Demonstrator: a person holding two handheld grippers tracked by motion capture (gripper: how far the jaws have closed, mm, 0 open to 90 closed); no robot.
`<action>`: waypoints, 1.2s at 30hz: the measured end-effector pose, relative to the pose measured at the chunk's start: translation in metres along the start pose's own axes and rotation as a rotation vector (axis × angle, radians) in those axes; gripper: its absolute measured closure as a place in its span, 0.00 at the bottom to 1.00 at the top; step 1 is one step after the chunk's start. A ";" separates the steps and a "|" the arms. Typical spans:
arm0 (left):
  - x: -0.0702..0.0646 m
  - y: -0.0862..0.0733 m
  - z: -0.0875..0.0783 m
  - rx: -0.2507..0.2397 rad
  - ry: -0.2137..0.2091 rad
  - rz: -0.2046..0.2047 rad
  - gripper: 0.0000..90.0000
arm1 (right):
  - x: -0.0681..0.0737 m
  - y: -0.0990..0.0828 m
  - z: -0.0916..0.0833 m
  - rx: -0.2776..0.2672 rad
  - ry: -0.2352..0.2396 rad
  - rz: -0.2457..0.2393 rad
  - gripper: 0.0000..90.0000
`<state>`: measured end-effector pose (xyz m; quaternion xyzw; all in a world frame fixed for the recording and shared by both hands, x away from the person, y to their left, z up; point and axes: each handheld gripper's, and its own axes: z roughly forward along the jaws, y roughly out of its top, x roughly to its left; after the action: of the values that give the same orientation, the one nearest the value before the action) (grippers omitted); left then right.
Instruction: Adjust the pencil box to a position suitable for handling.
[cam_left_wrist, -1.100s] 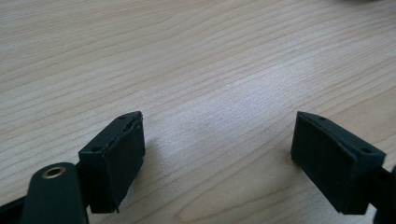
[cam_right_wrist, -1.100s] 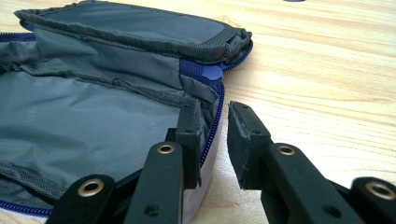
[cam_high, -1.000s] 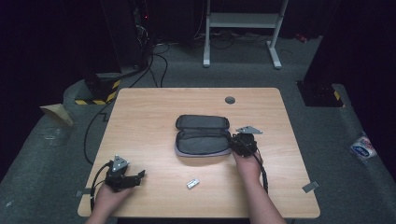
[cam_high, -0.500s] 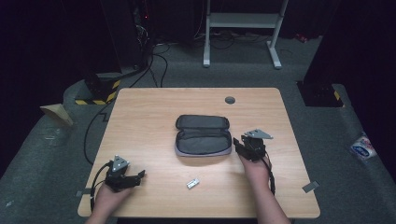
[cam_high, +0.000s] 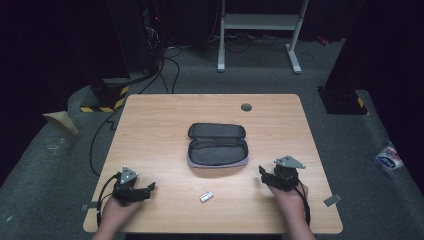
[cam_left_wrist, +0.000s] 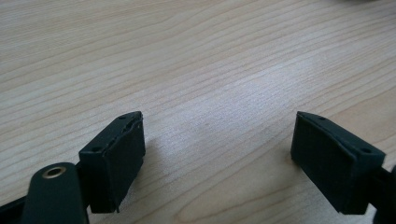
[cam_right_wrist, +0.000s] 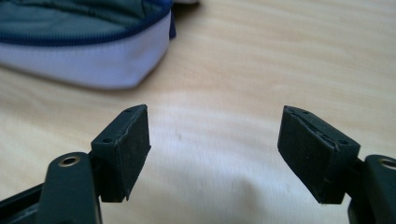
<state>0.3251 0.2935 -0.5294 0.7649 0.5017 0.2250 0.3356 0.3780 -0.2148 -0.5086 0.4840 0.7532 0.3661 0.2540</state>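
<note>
An open grey zip case (cam_high: 217, 145) lies in the middle of the wooden table (cam_high: 160, 125), its lid folded back toward the far side. A small silver-white object (cam_high: 206, 196) lies on the wood in front of it. My left gripper (cam_high: 150, 187) rests low at the front left, open, with bare wood between its jaws (cam_left_wrist: 217, 140). My right gripper (cam_high: 262, 173) sits at the front right, open and holding nothing. In the right gripper view (cam_right_wrist: 212, 140) the case's pale edge (cam_right_wrist: 93, 65) lies a short way ahead at upper left.
A round grommet hole (cam_high: 246, 107) sits near the table's far edge. Cables trail from both grippers toward the front edge. Beyond the table stand a white metal frame (cam_high: 260, 30) and dark equipment; cables lie on the grey floor.
My right gripper has pulled back from the case's right end toward the front right of the table. The left gripper has stayed where it was.
</note>
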 end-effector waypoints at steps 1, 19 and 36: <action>0.000 0.000 0.000 0.000 0.000 0.000 0.20 | 0.000 0.000 0.000 0.000 0.000 0.000 0.28; 0.001 0.001 0.001 -0.003 -0.007 0.008 0.20 | 0.002 -0.029 -0.012 0.140 0.004 0.020 0.16; 0.000 0.002 0.002 0.022 0.022 -0.005 0.10 | 0.001 -0.026 -0.008 0.140 0.000 0.019 0.15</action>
<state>0.3277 0.2929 -0.5296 0.7647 0.5098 0.2269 0.3222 0.3574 -0.2234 -0.5243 0.5076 0.7723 0.3149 0.2163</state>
